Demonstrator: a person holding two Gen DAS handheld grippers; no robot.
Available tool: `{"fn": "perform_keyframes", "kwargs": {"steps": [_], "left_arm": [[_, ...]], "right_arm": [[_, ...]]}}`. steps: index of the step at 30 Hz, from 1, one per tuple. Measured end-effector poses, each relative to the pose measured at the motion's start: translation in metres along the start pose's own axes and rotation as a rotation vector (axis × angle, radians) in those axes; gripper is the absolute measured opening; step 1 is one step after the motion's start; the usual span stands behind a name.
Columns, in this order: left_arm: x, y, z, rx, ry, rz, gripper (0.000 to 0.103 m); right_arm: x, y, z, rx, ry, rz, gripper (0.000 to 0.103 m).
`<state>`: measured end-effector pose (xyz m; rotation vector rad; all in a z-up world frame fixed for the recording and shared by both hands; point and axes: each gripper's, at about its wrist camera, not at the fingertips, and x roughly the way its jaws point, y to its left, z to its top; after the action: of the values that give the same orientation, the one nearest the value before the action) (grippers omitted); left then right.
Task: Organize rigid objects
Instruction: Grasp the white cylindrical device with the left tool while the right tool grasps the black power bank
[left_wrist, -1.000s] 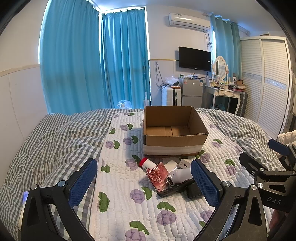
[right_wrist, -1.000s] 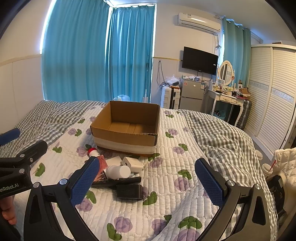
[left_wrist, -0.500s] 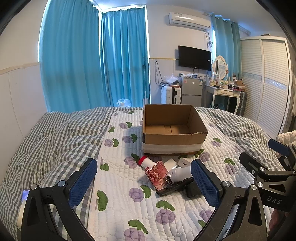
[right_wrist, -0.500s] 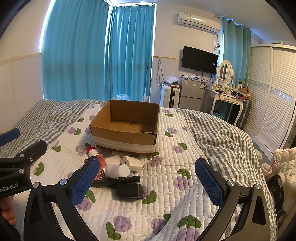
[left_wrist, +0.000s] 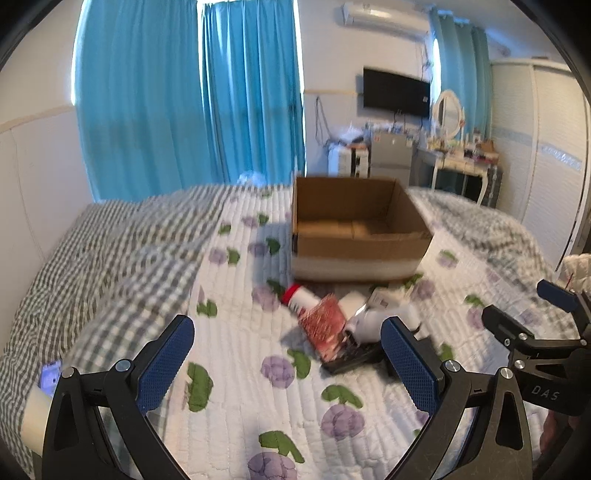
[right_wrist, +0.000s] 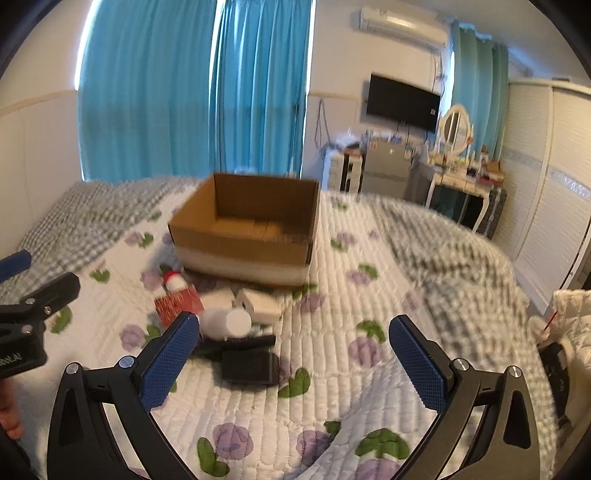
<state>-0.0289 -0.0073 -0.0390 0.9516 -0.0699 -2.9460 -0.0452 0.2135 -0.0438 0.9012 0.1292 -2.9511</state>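
A quilted bed (left_wrist: 236, 369) fills both wrist views as I steer 2 handheld grippers toward a small heap of clutter. An open cardboard box (right_wrist: 247, 236), nothing visible inside, sits on the quilt just behind the heap and looks the likely destination. The heap itself lies between box and grippers: a white cylinder (right_wrist: 226, 323) lying on its side, its long axis running roughly left to right across my right view; a red patterned packet (left_wrist: 325, 326); a red-capped bottle (left_wrist: 297, 297); a white adapter block (right_wrist: 260, 304); a black remote (right_wrist: 240, 341); and a small black box (right_wrist: 249, 363) nearest the camera. My left gripper (left_wrist: 288, 363) has its jaws spread wide and empty, the heap lying ahead and to its right, by the right finger. My right gripper (right_wrist: 293, 360) is equally wide and empty, the heap ahead and to its left. Both hover short of the pile; I judge neither clearly nearer, and nothing is packed yet.
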Motion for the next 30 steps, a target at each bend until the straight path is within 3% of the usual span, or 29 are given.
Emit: {"fn": "perform_keyframes", "kwargs": {"steps": [5, 11, 14, 16, 21, 26, 30], "left_arm": [[0.037, -0.001, -0.014, -0.008, 0.120, 0.021, 0.103], [0.065, -0.004, -0.021, -0.017, 0.198, 0.031, 0.103], [0.077, -0.008, -0.024, -0.001, 0.224, 0.045, 0.103], [0.085, -0.011, -0.026, 0.013, 0.247, 0.057, 0.103], [0.092, -0.020, -0.021, 0.033, 0.269, 0.068, 0.103], [0.099, -0.052, -0.010, 0.067, 0.264, 0.043, 0.103], [0.107, -0.076, -0.002, 0.039, 0.282, 0.016, 0.103]], "right_arm": [[0.062, 0.008, -0.023, 0.005, 0.176, 0.056, 0.103], [0.133, 0.032, -0.042, 0.001, 0.357, 0.131, 0.101], [0.160, 0.039, -0.052, 0.016, 0.413, 0.174, 0.089], [0.173, 0.040, -0.058, 0.019, 0.445, 0.169, 0.071], [0.153, 0.024, -0.052, 0.068, 0.401, 0.197, 0.070], [0.117, -0.014, -0.013, 0.050, 0.300, 0.151, 0.070], [0.101, -0.046, 0.020, -0.017, 0.243, 0.072, 0.070]]}}
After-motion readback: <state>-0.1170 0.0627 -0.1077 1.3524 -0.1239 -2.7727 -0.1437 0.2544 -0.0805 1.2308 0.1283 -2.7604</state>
